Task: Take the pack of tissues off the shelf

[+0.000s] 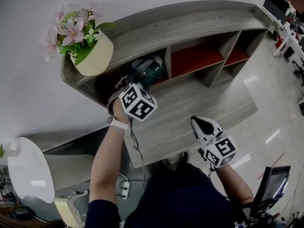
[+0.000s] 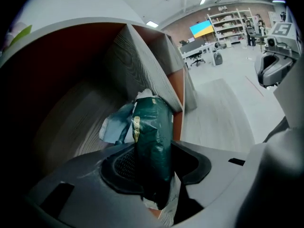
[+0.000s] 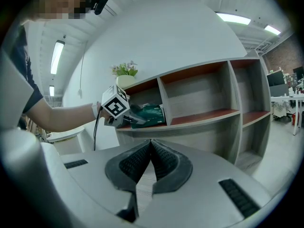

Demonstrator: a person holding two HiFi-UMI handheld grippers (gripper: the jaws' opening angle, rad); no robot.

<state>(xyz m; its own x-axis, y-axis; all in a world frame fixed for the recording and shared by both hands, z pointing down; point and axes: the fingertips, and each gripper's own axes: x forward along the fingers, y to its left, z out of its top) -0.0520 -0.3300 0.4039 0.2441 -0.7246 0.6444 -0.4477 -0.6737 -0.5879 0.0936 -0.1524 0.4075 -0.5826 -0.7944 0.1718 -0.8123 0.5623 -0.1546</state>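
Reaching into the leftmost bay of the shelf (image 1: pixel 190 23), the left gripper (image 2: pixel 154 163) clamps its jaws on the green pack of tissues (image 2: pixel 152 132), beside a divider (image 1: pixel 167 61); a flowerpot (image 1: pixel 95 53) sits above. The right gripper (image 3: pixel 151 148) hangs closed, empty.

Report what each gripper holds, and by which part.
The left gripper clamps the pack of tissues by its near end, inside the leftmost compartment of the shelf. The right gripper holds nothing; its jaws are together.
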